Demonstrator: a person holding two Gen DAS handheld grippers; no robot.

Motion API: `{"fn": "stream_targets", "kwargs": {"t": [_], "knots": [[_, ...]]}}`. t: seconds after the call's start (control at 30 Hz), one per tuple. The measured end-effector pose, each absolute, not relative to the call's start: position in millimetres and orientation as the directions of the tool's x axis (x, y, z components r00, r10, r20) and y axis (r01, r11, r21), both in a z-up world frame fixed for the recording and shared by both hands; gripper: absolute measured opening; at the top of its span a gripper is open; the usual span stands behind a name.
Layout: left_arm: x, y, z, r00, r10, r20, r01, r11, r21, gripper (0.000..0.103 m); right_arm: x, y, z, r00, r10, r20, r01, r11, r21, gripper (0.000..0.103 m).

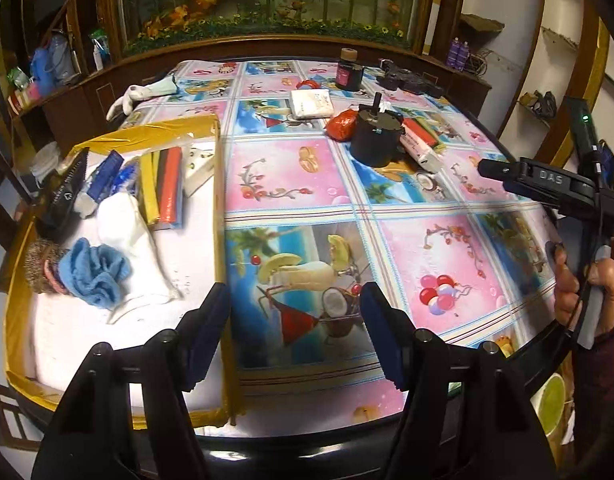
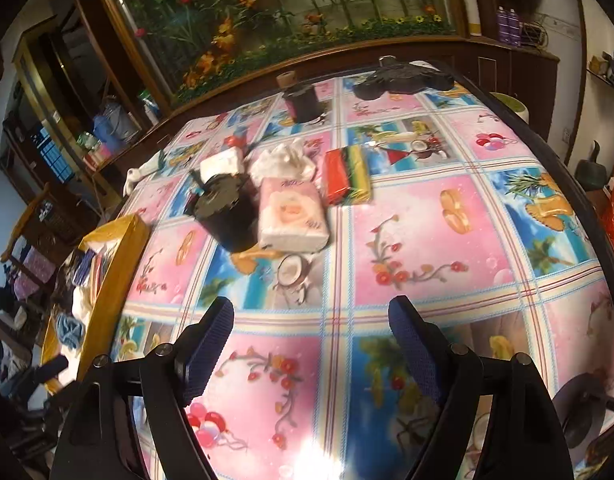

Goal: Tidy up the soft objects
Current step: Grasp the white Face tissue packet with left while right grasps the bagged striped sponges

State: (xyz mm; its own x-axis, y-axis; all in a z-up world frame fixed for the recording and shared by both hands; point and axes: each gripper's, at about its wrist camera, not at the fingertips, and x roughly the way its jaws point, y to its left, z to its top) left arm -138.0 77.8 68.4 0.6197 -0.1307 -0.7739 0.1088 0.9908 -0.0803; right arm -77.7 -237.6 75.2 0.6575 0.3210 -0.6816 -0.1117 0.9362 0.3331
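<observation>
Both claws released, nothing between: left claw (image 1: 295, 316) near tray (image 1: 219, 200); right claw (image 2: 311, 332) over tabletop (image 2: 427, 240), tissue pack (image 2: 293, 216) beyond.

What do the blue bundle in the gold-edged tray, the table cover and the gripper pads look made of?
Blue bundle: likely terry or knit cloth, matte, with fuzzy crumpled folds.
Table cover: probably printed vinyl or oilcloth, glossy, with a lamp glare near the front edge.
Right gripper's pads: dark blue, textured like mesh or rubber; unclear which.

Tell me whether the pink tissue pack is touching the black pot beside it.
Touching. In the right wrist view the pink tissue pack lies with its left edge against the wall of the black pot; no tablecloth shows between them.
</observation>
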Motion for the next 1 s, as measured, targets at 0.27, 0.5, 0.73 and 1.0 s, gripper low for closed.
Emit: {"fn": "stream_targets", "kwargs": {"t": [0.27, 0.5, 0.73, 1.0], "knots": [[-84.9, 92.2, 93.4, 0.595, -0.277, -0.755, 0.130, 0.960, -0.250, 0.066, -42.9, -235.2, 70.7, 0.649, 0.313, -0.694, -0.068, 0.932, 0.356, 0.081], [17.9, 84.7, 105.2, 0.565, -0.325, -0.759, 0.140, 0.944, -0.299, 0.072, -9.4, -244.1, 71.4, 0.675, 0.296, -0.676, -0.027, 0.925, 0.378, 0.080], [111.6, 71.7, 71.7, 0.496, -0.352, -0.794, 0.105, 0.932, -0.347, 0.072, 33.7, -274.2, 73.5, 0.709, 0.255, -0.657, 0.090, 0.892, 0.444, 0.081], [171.0, 58.9, 40.0, 0.483, -0.294, -0.824, 0.095, 0.954, -0.285, 0.072, 99.2, -251.1, 51.2, 0.646, 0.270, -0.714, 0.093, 0.900, 0.425, 0.081]]}}
